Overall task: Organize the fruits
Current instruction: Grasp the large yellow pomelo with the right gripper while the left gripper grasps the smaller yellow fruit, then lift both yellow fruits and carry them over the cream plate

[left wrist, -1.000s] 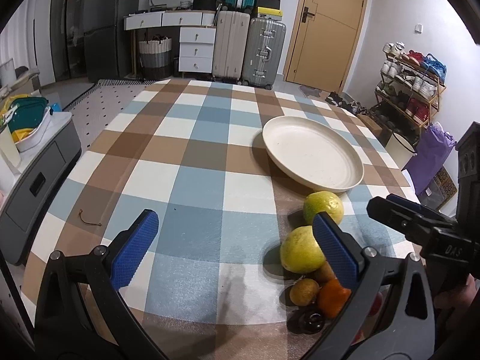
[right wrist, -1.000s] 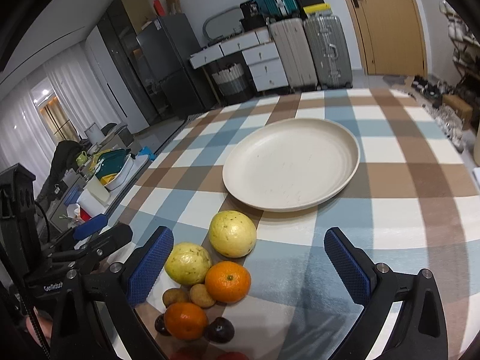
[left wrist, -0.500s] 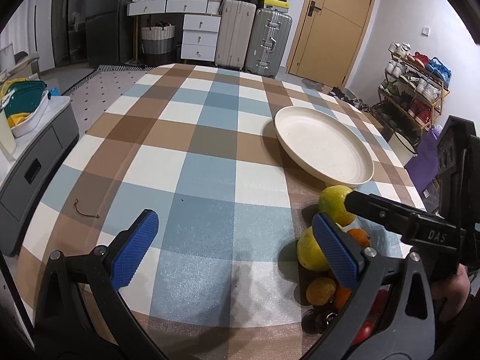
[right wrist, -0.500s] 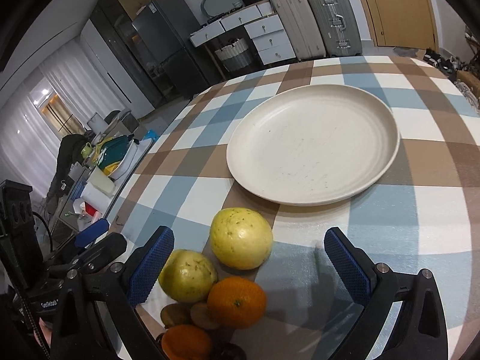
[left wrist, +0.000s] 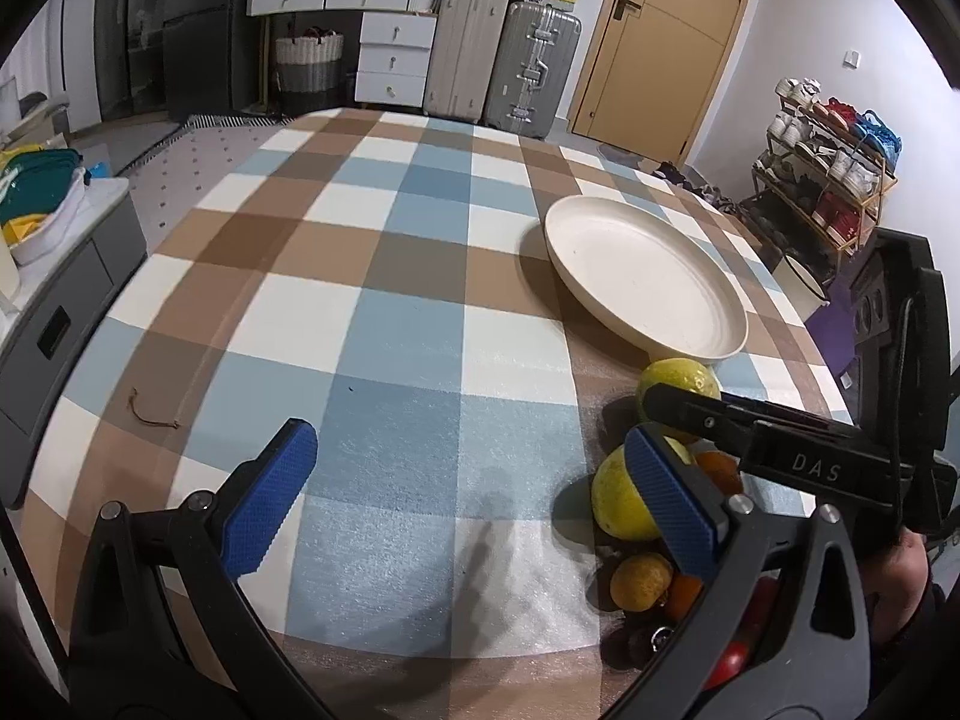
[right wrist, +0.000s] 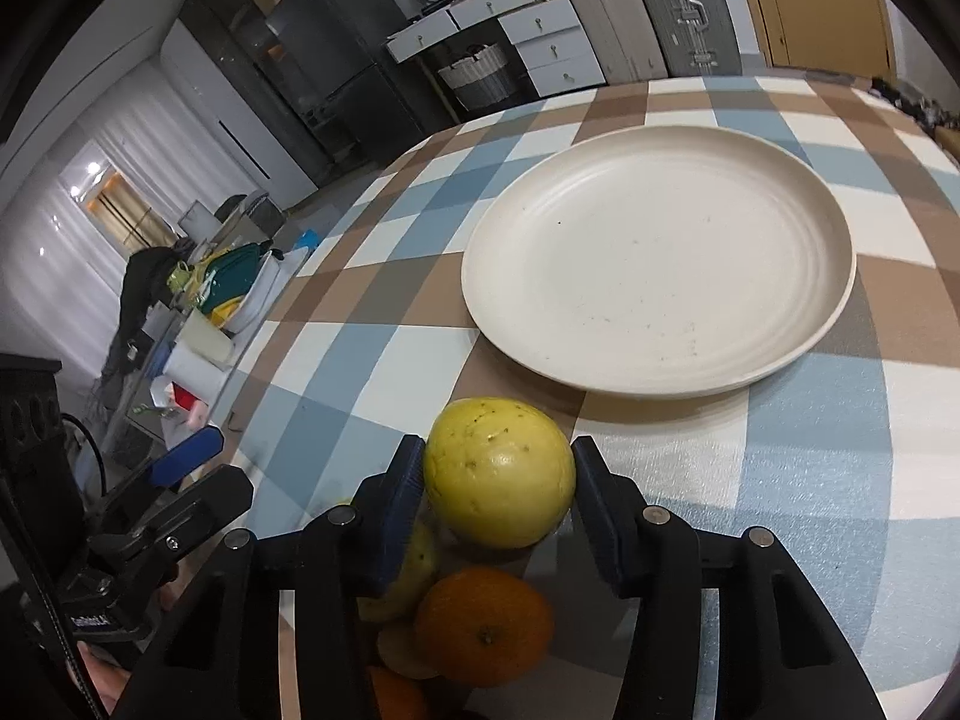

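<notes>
Right wrist view: right gripper (right wrist: 499, 480) clamps the round yellow-green fruit (right wrist: 498, 471) at 6 o'clock from the cream round plate (right wrist: 657, 258); left gripper (left wrist: 468, 492) gapes wide, holding nothing.

White walls, a wooden door (left wrist: 654, 42) shut at the back, two suitcases (left wrist: 504, 69) stood beside white drawers (left wrist: 393, 60), a dark fridge (left wrist: 174, 30) (left), a shoe rack (left wrist: 828, 192) set right, curtained windows (right wrist: 72, 222) lit brightly, grey floor.
</notes>
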A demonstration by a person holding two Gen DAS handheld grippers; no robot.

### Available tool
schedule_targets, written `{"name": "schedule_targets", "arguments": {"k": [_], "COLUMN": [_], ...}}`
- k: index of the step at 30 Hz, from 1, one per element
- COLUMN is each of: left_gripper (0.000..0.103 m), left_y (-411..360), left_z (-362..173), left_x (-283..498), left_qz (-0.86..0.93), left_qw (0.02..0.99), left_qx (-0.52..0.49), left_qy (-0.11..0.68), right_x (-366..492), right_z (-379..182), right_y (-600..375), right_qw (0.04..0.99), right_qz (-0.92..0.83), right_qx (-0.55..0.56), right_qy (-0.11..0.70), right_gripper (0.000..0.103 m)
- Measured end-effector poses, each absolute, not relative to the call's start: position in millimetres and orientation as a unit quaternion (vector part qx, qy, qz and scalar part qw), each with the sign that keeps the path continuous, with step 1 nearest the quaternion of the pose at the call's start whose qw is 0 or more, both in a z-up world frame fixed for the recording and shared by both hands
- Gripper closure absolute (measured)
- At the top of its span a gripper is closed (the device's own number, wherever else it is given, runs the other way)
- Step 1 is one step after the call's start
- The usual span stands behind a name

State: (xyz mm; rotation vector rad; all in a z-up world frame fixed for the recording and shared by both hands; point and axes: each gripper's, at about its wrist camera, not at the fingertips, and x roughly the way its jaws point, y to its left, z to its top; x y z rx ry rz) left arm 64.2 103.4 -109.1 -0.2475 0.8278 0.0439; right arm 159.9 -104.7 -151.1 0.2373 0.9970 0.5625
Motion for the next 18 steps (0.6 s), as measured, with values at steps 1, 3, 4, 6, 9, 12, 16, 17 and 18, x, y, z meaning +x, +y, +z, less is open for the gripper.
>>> {"name": "schedule_targets", "arguments": {"k": [1,3,4,6,9,12,16,17,18], "left_gripper": [0.001,0.001,0.001,0.001,0.001,0.001,0.001,0.001,0.001], "left_y": [102.7,101.7,101.1,99.0,95.0,89.9,85.4,84.5,83.1], "left_z": [-109.7,-110.9,-111.3,-111.5,-113.2,-116.6,-122.4,-124.3,-125.6], "left_x": [63.2,65.7,65.3,66.2,69.3,72.9,79.2,82.4,83.6], "left_qz": [0.019,0.013,0.01,0.001,-0.014,-0.028,-0.051,-0.058,-0.064], "left_qw": [0.907,0.905,0.904,0.903,0.898,0.893,0.882,0.877,0.874], "left_qx": [-0.122,-0.124,-0.125,-0.127,-0.132,-0.134,-0.149,-0.155,-0.16], "left_qy": [0.403,0.408,0.408,0.411,0.418,0.428,0.444,0.451,0.455], "right_x": [159.9,159.8,159.4,158.4,156.3,153.9,151.6,151.1,150.1], "right_z": [-151.7,-151.6,-150.5,-147.8,-143.4,-139.6,-133.9,-133.0,-131.8], "right_y": [-106.3,-110.5,-113.4,-118.6,-125.2,-131.2,-137.3,-138.4,-139.7], "right_qw": [0.834,0.834,0.835,0.837,0.84,0.841,0.843,0.843,0.844], "right_qz": [0.266,0.267,0.265,0.265,0.266,0.267,0.27,0.27,0.271], "right_qx": [0.117,0.128,0.134,0.141,0.149,0.156,0.165,0.166,0.167], "right_qy": [0.47,0.466,0.463,0.457,0.448,0.443,0.436,0.435,0.433], "right_gripper": [0.053,0.053,0.053,0.053,0.053,0.053,0.053,0.053,0.053]}}
